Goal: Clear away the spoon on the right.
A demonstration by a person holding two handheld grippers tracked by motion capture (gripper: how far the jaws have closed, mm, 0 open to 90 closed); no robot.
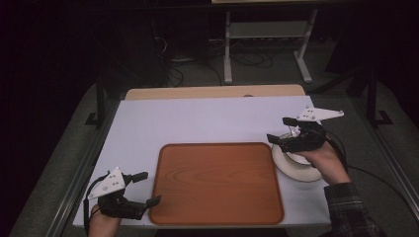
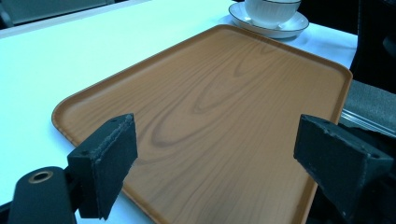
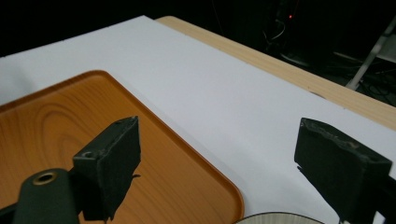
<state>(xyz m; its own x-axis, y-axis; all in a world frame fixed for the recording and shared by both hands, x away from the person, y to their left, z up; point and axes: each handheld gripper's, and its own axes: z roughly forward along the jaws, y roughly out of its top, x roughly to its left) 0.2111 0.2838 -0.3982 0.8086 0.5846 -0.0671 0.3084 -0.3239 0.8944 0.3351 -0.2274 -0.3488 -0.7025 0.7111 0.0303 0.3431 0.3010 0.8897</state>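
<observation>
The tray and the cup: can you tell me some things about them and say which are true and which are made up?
1. The tray has nothing on it. True.
2. The cup stands on the tray. False: it stands on a saucer on the white table, beside the tray.
3. The right hand-held gripper is above the saucer with its jaws apart. True.
4. The left hand-held gripper squeezes the tray's edge. False: its jaws are open, holding nothing.
5. The tray is blue. False: it is brown, like wood.
</observation>
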